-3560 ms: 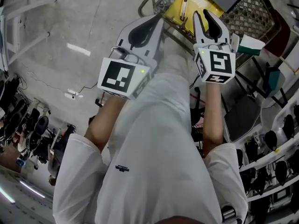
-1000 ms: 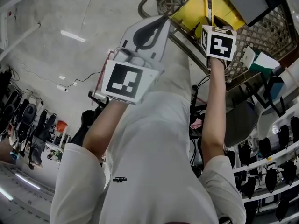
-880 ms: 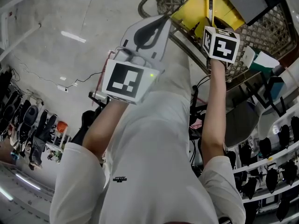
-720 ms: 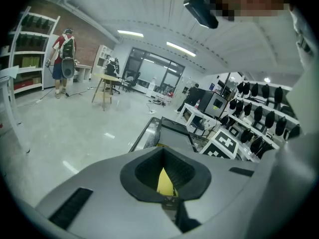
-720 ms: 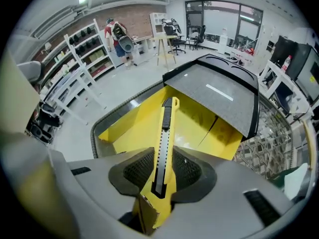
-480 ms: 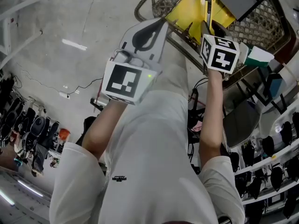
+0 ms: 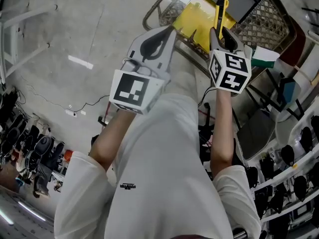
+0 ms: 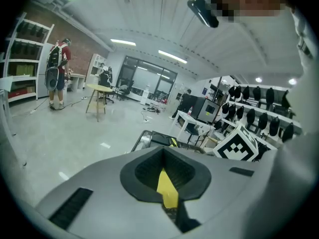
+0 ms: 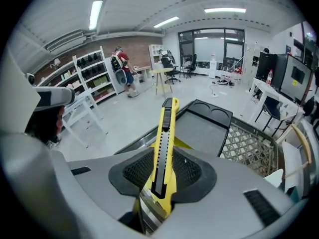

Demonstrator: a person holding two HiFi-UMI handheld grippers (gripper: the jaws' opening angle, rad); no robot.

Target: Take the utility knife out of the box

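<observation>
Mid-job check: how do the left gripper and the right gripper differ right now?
The right gripper is shut on the yellow utility knife, which sticks up past its fingers; the left gripper holds nothing. The right gripper's fingers are parted by the knife's body; the left gripper's meet at the tips. Both carry a square-marker cube.

The utility knife [image 9: 163, 143] — lower end hidden between the right tongs [image 9: 162, 177].
</observation>
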